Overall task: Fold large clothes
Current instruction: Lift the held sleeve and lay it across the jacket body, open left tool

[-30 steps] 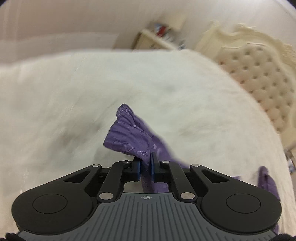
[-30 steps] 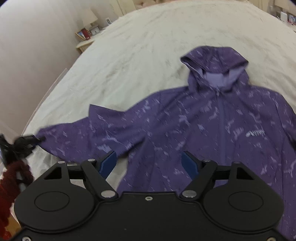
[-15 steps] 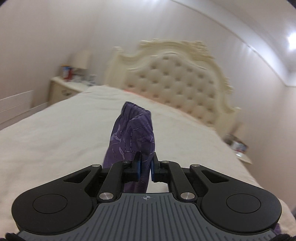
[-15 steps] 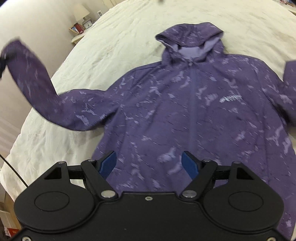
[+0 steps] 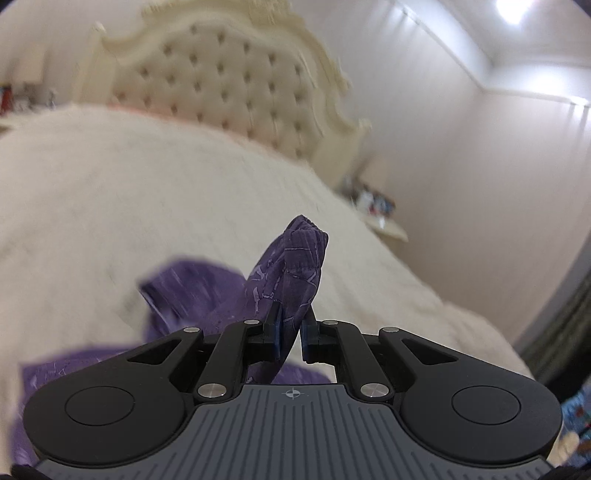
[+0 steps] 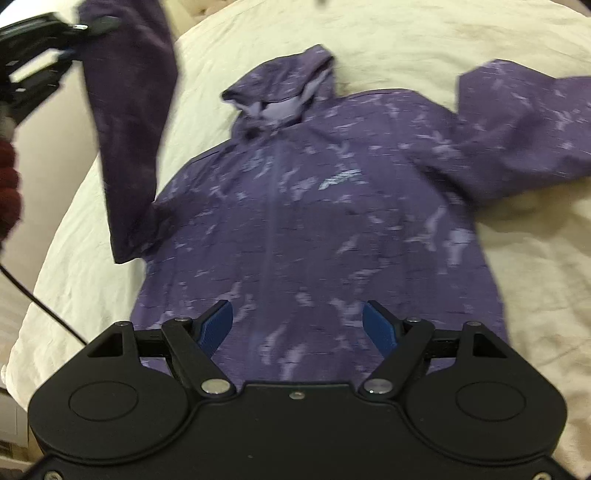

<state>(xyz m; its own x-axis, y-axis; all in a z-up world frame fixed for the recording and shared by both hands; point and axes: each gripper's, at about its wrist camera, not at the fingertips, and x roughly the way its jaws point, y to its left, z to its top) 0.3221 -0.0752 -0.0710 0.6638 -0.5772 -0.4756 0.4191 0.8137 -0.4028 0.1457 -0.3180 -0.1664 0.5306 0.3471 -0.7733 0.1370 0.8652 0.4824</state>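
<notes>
A purple hooded jacket (image 6: 314,221) lies face up on the cream bed (image 6: 92,280), hood (image 6: 284,88) toward the headboard. My left gripper (image 5: 291,334) is shut on the cuff of the jacket's sleeve (image 5: 295,258) and holds it raised above the bed. In the right wrist view that gripper (image 6: 79,27) shows at the top left with the lifted sleeve (image 6: 125,129) hanging down to the shoulder. My right gripper (image 6: 297,323) is open and empty above the jacket's lower front. The other sleeve (image 6: 517,129) lies bent on the bed at the right.
A tufted cream headboard (image 5: 221,81) stands at the bed's far end. A bedside table (image 5: 380,218) with small items is at the right of the bed. A black cable (image 6: 40,306) hangs off the bed's left edge.
My left gripper has lifted the sleeve cuff off the bed and swung it up and toward the jacket's body. My right gripper has moved over the jacket's lower front, still open.
</notes>
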